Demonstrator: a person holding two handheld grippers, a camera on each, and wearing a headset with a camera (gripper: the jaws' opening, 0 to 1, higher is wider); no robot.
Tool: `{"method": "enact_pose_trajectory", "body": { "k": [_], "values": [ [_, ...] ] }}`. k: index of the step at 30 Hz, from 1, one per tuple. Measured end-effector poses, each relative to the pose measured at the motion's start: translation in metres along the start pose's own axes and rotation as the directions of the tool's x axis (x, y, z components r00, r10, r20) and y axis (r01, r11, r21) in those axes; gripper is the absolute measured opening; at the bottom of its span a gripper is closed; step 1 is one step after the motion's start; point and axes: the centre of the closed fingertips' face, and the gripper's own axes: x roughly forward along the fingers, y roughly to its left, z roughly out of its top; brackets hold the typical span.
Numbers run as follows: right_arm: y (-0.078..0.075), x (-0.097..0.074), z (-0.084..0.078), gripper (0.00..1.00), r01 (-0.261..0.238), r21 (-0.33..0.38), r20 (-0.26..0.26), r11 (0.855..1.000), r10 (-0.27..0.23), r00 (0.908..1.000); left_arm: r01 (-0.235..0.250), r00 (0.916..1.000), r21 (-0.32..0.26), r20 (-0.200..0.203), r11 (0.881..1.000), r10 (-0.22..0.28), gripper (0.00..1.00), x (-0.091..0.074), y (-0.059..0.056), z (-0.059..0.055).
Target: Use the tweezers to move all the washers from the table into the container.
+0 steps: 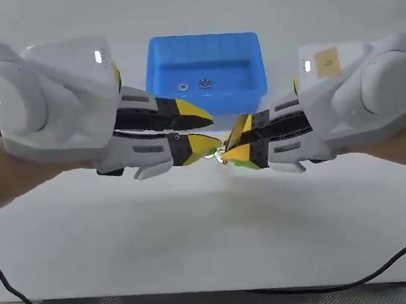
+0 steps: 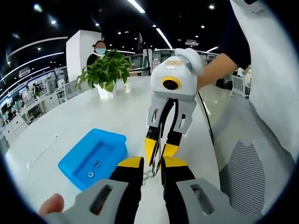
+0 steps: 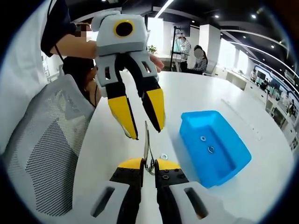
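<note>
The right gripper (image 3: 148,164) is clamped on the tweezers (image 3: 146,140), which run fwd between its jaws. The right gripper view resolves one washer (image 3: 163,155) lying on the white table (image 3: 187,93) just beside the tweezers; the head view blurs this spot. The left gripper (image 3: 145,130) hangs opposite, jaws spread, holding nothing. The head view places the blue container (image 1: 155,78) beyond both grippers w/ two washers (image 1: 183,87) inside. The left gripper view shows a potted plant (image 2: 106,70) further back on the table.

Two tongs (image 1: 214,130) (image 1: 232,146), one pair of tweezers (image 3: 146,142), one container (image 1: 159,70), three washers (image 3: 203,138) (image 3: 211,149) (image 3: 163,156).
</note>
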Motion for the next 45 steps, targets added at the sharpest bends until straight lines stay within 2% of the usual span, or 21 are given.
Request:
{"method": "enact_pose_trajectory", "body": {
  "k": [10, 21, 35, 45],
  "values": [
    [-0.006, -0.011, 0.011, 0.1, -0.001, -0.016, -0.021, 1.0, 0.0, 0.9998, -0.047, 0.9989, -0.03, 0.008, 0.998, 0.047, 0.19, -0.019, 0.009, -0.01],
    [-0.01, -0.019, 0.03, 0.1, -0.008, -0.052, -0.042, 0.999, 0.006, 0.9991, -0.096, 0.9948, -0.059, 0.029, 0.994, 0.097, 0.19, -0.035, 0.015, -0.018],
    [-0.023, -0.029, 0.05, 0.1, 0.015, -0.092, -0.04, 0.996, -0.019, 0.999, -0.119, 0.9915, -0.074, 0.044, 0.99, 0.122, 0.19, -0.044, 0.017, -0.018],
    [-0.034, -0.033, 0.052, 0.09, 0.02, -0.104, -0.06, 0.994, -0.027, 0.9979, -0.117, 0.9917, -0.079, 0.044, 0.99, 0.121, 0.19, -0.042, 0.017, -0.019]
  ]
}}
